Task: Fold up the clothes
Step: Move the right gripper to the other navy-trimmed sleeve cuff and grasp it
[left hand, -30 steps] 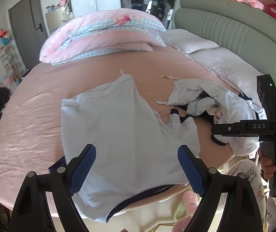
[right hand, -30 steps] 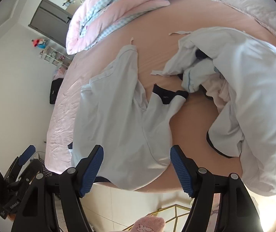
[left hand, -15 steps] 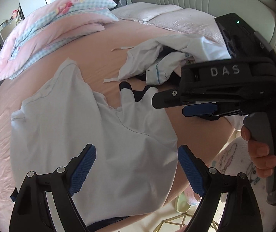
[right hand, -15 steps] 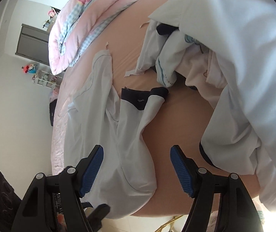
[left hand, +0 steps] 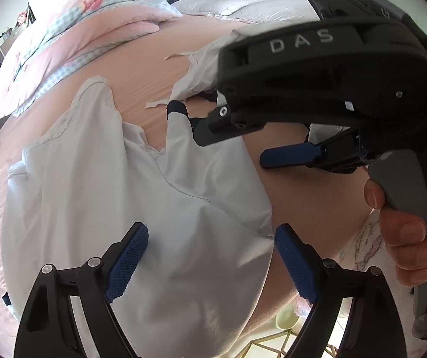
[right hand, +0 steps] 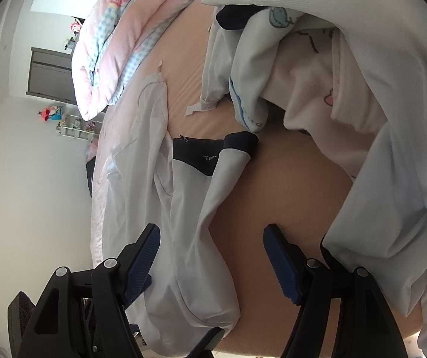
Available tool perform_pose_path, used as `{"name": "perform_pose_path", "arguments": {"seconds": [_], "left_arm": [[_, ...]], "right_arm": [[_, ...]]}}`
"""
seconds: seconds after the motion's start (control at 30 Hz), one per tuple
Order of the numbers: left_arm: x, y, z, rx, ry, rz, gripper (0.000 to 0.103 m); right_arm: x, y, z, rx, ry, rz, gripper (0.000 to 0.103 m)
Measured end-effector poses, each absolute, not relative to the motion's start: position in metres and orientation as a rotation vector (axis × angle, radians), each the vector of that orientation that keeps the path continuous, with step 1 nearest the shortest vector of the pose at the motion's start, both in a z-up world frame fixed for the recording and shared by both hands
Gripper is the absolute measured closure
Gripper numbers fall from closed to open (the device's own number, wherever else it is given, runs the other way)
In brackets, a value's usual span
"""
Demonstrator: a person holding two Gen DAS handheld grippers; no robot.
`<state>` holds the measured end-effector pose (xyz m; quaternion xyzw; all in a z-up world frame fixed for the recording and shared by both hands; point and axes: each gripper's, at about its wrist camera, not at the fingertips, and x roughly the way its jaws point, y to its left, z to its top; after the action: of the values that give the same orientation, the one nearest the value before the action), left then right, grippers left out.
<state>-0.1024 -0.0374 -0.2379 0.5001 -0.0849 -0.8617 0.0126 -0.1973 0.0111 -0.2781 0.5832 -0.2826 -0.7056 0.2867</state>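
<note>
Left camera: the left gripper (left hand: pixel 210 261) is wide open and holds nothing, above the white shirt (left hand: pixel 141 208) spread on the pink bed (left hand: pixel 153 68). Right camera: the right gripper (right hand: pixel 210 259) is wide open too, empty, over the shirt's sleeve (right hand: pixel 222 185).

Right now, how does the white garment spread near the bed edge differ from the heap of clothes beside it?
The white garment lies spread mostly flat on the pink sheet, one sleeve with a navy cuff stretched out; the heap of clothes is bunched and piled up. The white garment is a single piece; the heap of clothes mixes several, including a pale pink one. Both grippers, left and right, are open over the white garment, not the heap. Both are unfolded.
</note>
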Motion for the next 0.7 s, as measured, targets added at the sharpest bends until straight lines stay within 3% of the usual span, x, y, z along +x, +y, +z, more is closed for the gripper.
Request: {"name": "perform_pose_path", "arguments": {"seconds": [0.37,0.4,0.43,0.47,0.53,0.7], "left_arm": [[-0.105,-0.022,-0.247,1.495,-0.298,-2.612,0.016],[-0.106,-0.021,-0.247,1.492,-0.287,-2.612,0.016],[-0.106,-0.021,-0.247,1.488,-0.277,-2.609,0.016],[-0.107,-0.021,-0.246,1.482,-0.268,-2.603,0.016],[-0.108,-0.02,-0.245,1.474,-0.254,-2.592,0.016],[-0.105,-0.016,-0.247,1.471,-0.242,-2.597,0.016]], "right_arm": [[-0.205,-0.013,-0.274,1.552,-0.653,-1.894,0.033],[-0.206,-0.014,-0.275,1.553,-0.643,-1.895,0.042],[-0.207,-0.014,-0.276,1.557,-0.636,-1.894,0.061],[-0.208,-0.014,-0.279,1.571,-0.635,-1.887,0.07],[-0.207,-0.015,-0.287,1.608,-0.621,-1.876,0.096],[-0.199,-0.01,-0.282,1.543,-0.583,-1.94,0.098]]}}
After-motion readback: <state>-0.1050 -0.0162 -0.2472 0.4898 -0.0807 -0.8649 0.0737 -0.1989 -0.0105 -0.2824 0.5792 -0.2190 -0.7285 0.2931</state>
